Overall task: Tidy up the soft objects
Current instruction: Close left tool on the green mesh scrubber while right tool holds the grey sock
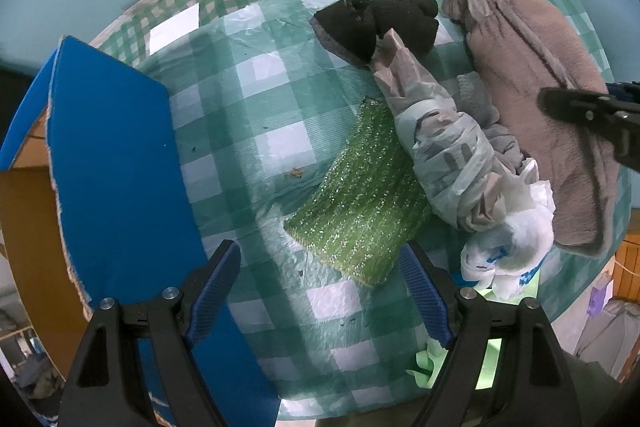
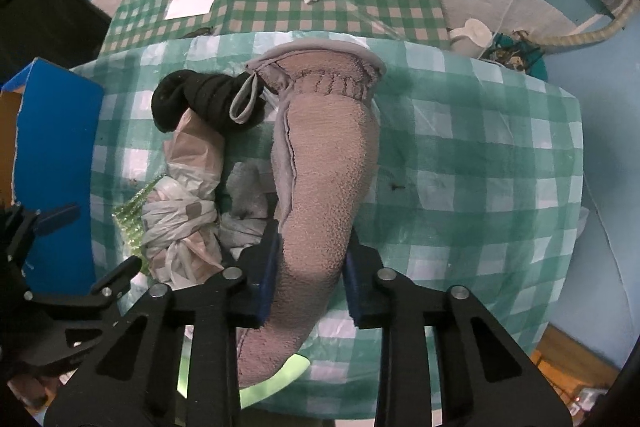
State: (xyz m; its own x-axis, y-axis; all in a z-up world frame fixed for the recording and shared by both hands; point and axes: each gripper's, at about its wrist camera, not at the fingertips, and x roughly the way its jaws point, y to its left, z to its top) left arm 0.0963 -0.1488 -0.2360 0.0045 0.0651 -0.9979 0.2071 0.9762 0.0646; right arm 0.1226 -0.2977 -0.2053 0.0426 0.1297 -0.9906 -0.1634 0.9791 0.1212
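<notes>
Checked green tablecloth under everything. Right gripper, low centre, pinching pink towel between blue pads. Left gripper, bottom centre, spread wide, empty, above green sponge beside knotted bags.

right gripper pinching pink towel, checked tablecloth

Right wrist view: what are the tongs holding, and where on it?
The right tongs pinch the brown fleece towel across its near end; the left tongs hold nothing.
</notes>
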